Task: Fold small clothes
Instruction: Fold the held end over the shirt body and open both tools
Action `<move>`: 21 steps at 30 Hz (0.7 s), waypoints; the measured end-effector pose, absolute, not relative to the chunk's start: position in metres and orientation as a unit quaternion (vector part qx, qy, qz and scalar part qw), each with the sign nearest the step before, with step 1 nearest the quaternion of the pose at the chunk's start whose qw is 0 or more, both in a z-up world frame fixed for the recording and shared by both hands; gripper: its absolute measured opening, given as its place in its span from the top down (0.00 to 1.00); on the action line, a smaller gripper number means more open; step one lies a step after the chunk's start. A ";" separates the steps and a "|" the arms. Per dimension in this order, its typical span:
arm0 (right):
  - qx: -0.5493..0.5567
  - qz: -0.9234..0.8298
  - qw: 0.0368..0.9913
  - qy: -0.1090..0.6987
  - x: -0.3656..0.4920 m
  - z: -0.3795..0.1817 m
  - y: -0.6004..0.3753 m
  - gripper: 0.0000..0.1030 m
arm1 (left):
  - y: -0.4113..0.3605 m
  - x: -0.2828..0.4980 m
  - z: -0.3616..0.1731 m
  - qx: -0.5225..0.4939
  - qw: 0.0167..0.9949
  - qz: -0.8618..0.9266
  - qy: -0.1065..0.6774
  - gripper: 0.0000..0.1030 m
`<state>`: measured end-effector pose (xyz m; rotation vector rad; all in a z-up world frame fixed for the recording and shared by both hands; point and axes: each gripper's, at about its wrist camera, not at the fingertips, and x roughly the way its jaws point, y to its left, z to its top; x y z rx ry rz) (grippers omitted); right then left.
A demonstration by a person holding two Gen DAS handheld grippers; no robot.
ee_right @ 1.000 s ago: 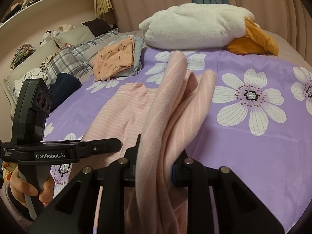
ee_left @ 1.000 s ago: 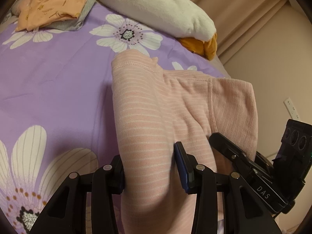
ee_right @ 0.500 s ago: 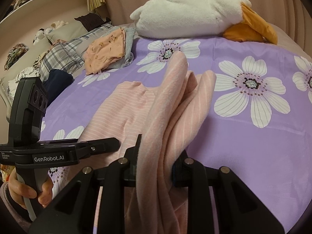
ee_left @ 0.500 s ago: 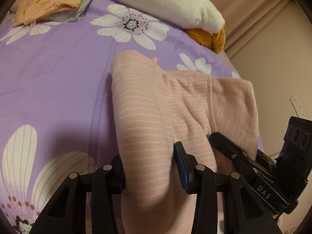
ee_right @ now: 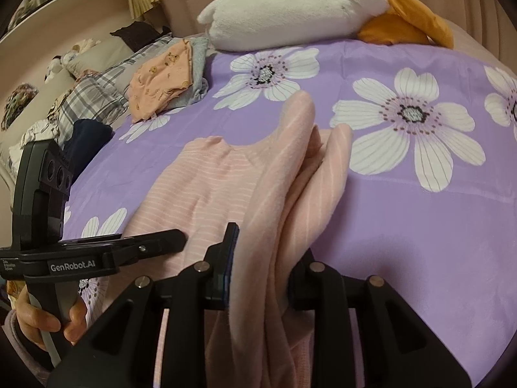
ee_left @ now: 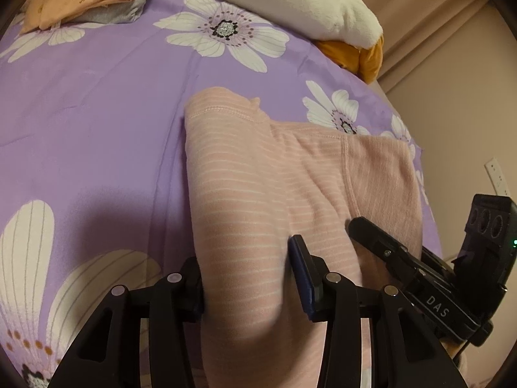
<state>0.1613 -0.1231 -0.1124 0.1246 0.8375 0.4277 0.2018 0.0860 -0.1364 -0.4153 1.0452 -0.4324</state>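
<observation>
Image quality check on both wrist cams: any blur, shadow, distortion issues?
Left wrist: heavy fisheye bowing, black corners; tongs cast a dark shadow on the purple sheet; the pink striped garment blurs nearest the lens. Right wrist: same bowing, dim warm light, garment folds soft close up, far shelf smeared.

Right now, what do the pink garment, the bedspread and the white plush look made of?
Pink garment: soft knit, probably cotton jersey, matte; fine white stripes and stitched hems show. Bedspread: smooth woven fabric, slight sheen, printed flowers; fibre unclear. White plush: fuzzy synthetic-looking pile, matte.
</observation>
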 end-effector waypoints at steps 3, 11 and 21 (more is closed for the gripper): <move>0.070 0.204 0.887 0.409 0.163 -0.116 -0.127 0.72 | 0.086 0.202 -0.137 -0.195 0.824 -0.204 0.492 0.58; 0.087 0.204 0.882 0.416 0.164 -0.122 -0.133 0.71 | 0.088 0.200 -0.138 -0.199 0.822 -0.202 0.493 0.54; 0.143 0.200 0.871 0.426 0.163 -0.131 -0.156 0.63 | 0.096 0.198 -0.136 -0.191 0.826 -0.191 0.494 0.53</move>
